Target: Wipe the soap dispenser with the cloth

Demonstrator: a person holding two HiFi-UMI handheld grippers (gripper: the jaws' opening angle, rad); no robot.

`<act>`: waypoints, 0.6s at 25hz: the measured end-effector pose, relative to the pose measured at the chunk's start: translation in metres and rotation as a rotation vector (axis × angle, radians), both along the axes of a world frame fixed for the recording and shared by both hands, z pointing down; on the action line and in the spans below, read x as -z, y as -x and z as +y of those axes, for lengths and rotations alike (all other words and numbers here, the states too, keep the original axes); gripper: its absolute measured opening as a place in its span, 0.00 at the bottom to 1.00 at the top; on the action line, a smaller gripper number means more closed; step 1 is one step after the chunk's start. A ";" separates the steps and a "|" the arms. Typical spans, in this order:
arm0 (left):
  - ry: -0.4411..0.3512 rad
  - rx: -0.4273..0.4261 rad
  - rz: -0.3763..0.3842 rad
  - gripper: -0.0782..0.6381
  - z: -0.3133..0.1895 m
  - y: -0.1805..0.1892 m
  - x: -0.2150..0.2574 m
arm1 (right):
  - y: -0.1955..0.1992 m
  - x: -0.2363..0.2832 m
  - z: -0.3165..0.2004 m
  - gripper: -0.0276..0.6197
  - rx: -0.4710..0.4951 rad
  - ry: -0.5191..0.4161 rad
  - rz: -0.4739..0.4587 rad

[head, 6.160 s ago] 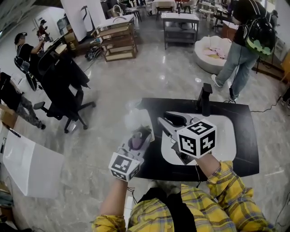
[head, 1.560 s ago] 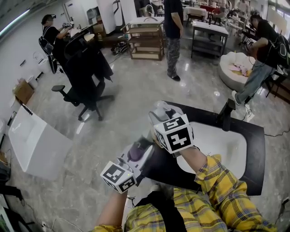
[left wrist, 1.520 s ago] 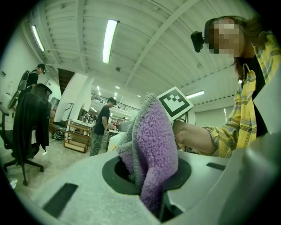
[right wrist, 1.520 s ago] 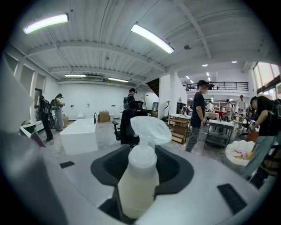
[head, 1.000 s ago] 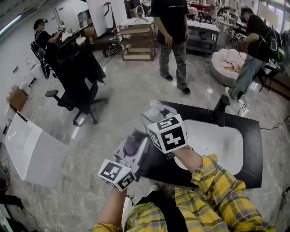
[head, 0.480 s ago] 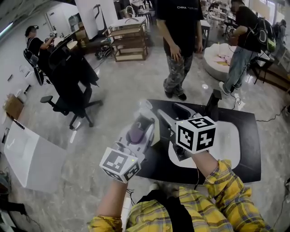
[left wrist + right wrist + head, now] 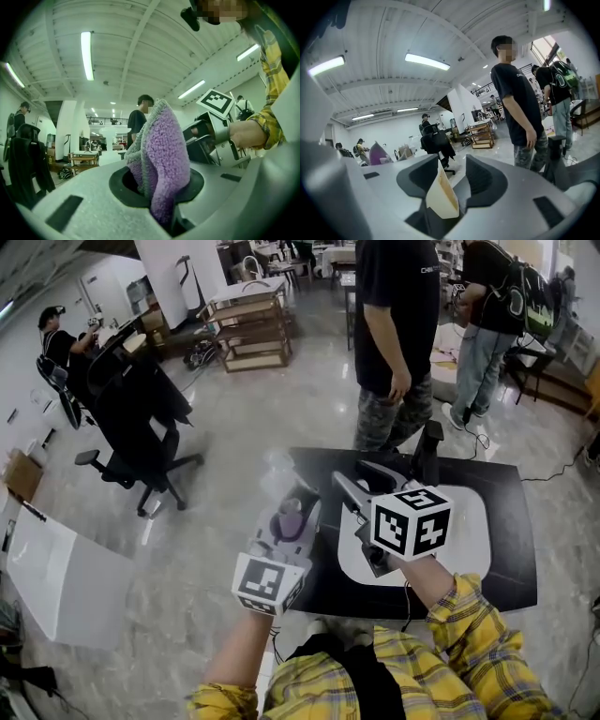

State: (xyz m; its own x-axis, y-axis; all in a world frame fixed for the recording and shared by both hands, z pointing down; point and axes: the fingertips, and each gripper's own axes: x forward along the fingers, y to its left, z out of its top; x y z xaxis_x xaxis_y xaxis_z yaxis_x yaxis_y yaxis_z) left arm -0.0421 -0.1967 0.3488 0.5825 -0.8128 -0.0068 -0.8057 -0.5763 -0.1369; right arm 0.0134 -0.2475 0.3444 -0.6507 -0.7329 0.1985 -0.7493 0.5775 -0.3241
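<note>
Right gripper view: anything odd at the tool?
Yes: a cream wedge stands tilted between the jaws of the right tool, leaning on one jaw and clear of the other. The jaws have just been closing. I can't tell what the wedge is.

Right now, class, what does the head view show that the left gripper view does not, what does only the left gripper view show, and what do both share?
Only the head view: the black counter with its white basin and black faucet. Only the left gripper view: the ceiling strip lights. Both: the purple cloth clamped in the left gripper, and a standing person in a black shirt.
</note>
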 end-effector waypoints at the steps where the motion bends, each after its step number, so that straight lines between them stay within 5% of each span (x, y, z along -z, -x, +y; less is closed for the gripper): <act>1: 0.008 -0.007 -0.001 0.19 0.000 -0.001 -0.007 | 0.001 -0.002 0.000 0.31 0.002 0.004 0.002; 15: 0.157 0.034 -0.072 0.19 0.003 0.005 -0.107 | 0.001 -0.024 -0.003 0.31 0.024 0.041 0.025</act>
